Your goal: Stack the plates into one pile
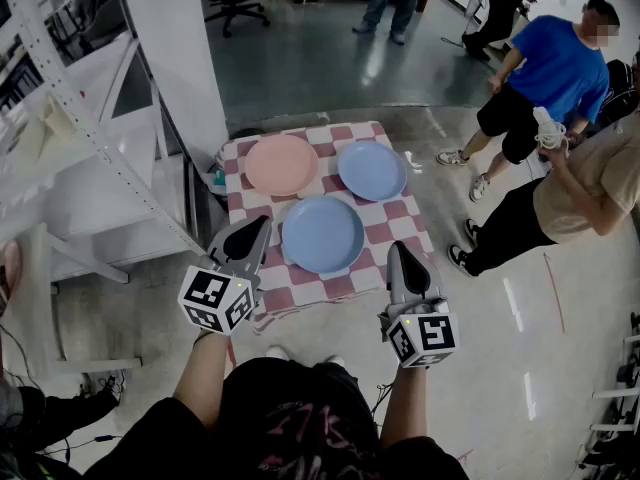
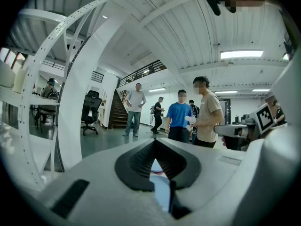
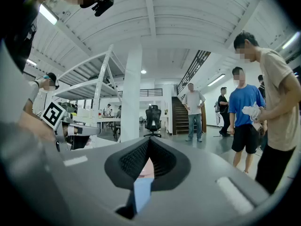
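Only the head view shows pink plate (image 1: 281,164), far blue plate (image 1: 372,169) and near blue plate (image 1: 322,234) apart on the bench (image 1: 405,216). Up close, left gripper (image 2: 154,144) and right gripper (image 3: 148,145): jaws closed, empty.

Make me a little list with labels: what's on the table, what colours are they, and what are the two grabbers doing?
table: small, covered by a checkered tablecloth
plates: three, all lying flat, none stacked
pink plate: far left
far blue plate: far right
near blue plate: front, middle
left gripper: shut, empty, at the table's near left side
right gripper: shut, empty, at the near right side
pile: not started
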